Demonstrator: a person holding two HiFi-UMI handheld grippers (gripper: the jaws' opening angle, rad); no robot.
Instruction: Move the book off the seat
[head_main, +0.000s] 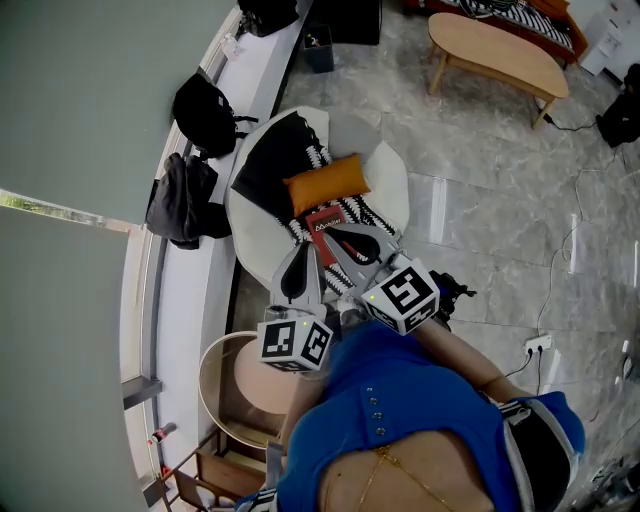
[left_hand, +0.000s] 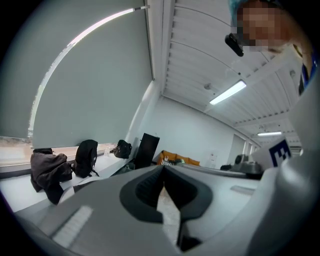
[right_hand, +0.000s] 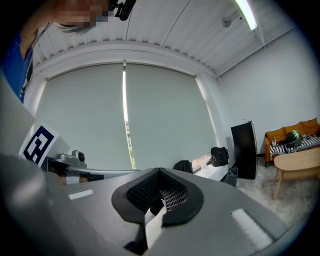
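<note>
A red book (head_main: 326, 222) lies on the round white seat (head_main: 396, 182), on a black-and-white throw, just below an orange cushion (head_main: 328, 183). In the head view both grippers hang over the seat's near edge, close to the person's chest. My left gripper (head_main: 298, 258) is shut and holds nothing; its tip is left of the book. My right gripper (head_main: 340, 236) is shut and empty too, with its tip over the book's near end. In the gripper views the closed jaws (left_hand: 163, 170) (right_hand: 159, 173) point level across the room, and the book is out of sight.
A white window ledge along the left carries a black backpack (head_main: 205, 115) and a dark jacket (head_main: 183, 200). A round side table (head_main: 235, 385) stands beside the person. An oval wooden coffee table (head_main: 497, 52) is at the far right. Cables and a power strip (head_main: 538, 347) lie on the floor.
</note>
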